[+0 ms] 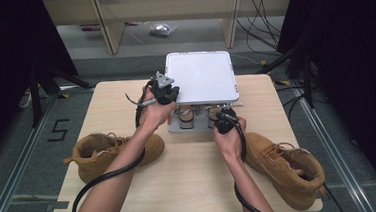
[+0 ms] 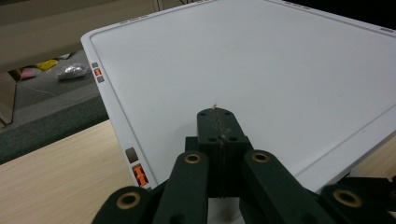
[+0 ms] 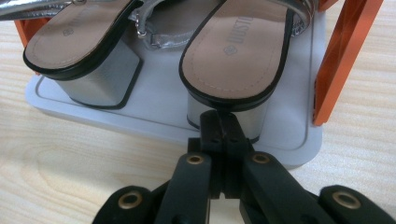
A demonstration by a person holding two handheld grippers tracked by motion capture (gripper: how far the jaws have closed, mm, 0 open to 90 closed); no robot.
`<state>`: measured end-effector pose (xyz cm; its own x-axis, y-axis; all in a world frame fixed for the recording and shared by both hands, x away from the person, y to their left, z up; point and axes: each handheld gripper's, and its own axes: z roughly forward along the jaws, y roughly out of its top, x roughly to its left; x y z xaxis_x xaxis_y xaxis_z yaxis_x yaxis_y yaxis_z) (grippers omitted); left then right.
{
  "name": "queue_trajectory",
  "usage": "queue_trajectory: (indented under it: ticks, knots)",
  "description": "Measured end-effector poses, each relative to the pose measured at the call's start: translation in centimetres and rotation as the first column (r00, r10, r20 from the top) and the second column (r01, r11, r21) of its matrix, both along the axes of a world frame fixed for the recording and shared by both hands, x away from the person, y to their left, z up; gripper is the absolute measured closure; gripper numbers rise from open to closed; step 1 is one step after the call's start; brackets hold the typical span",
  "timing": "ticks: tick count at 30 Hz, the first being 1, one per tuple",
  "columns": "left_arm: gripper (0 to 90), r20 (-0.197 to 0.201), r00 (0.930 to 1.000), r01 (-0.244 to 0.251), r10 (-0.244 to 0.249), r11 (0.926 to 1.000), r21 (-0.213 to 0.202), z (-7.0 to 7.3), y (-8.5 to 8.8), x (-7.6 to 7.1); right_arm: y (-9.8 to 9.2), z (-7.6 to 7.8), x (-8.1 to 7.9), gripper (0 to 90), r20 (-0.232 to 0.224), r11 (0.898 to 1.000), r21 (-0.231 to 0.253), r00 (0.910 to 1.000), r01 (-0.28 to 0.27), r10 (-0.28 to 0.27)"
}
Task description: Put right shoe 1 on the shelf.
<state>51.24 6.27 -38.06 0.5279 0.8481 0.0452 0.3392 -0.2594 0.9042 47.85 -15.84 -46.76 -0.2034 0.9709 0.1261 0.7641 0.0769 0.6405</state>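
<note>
Table [image 1: 190, 171]: pale wood top with rounded corners, standing on a grey floor [image 1: 18, 148]; a black "5" is marked on the floor to its left. Light wooden furniture legs and loose cables sit beyond the far edge; dark curtains close off both sides.

Shoe rack [image 1: 202, 76]: white two-level stand at the far middle of the table, flat white top shelf, orange side struts, grey bottom tray.

Sandals [image 3: 231, 51]: one pair with tan insoles, black edging and silver block heels, standing side by side on the rack's bottom tray, heels toward the person.

Boots: two tan lace-up boots lying on the table, the left boot [image 1: 104, 152] near the left forearm, the right boot [image 1: 285, 167] by the right forearm at the near right corner.

Left gripper [image 1: 165, 91]: held at the rack's left front corner, jaws pressed together with nothing between them; in the left gripper view its tips [image 2: 218, 122] hang just over the white top shelf.

Right gripper [image 1: 224, 121]: held low at the front of the rack, jaws closed and empty; in the right gripper view its tips [image 3: 223, 126] are just before the heel of the right-hand sandal, contact not discernible.

Hidden or cut off: sandal toes and straps run under the top shelf; right boot's toe is covered by the forearm; the small object on the far floor is too blurred to name
</note>
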Motion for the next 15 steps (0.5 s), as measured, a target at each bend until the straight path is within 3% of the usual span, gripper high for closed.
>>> queue_trajectory:
  ticks: [3, 12, 13, 15]
  knots:
    - [89.5, 0.001, 1.0, -0.001, 0.001, 1.0, -0.004, -0.01, -0.03, 0.0, -0.26, -0.34, 0.3, 90.0, 0.041, 0.999, -0.024, 0.9988, -0.026, 0.027]
    - [89.5, 0.004, 1.0, -0.003, 0.003, 1.0, -0.001, -0.02, -0.07, -0.02, -0.19, -0.42, 0.32, 90.0, 0.036, 1.0, -0.008, 0.9993, -0.014, 0.014]
    - [89.5, 0.004, 1.0, -0.003, 0.003, 1.0, 0.0, -0.02, -0.06, -0.02, -0.32, -0.52, 0.36, 90.0, 0.051, 0.999, -0.032, 0.9983, -0.027, 0.029]
    - [89.5, 0.006, 1.0, -0.003, 0.003, 1.0, 0.001, -0.03, -0.06, -0.03, -0.18, -0.52, 0.24, 90.0, 0.047, 1.0, -0.014, 0.9987, -0.02, 0.02]
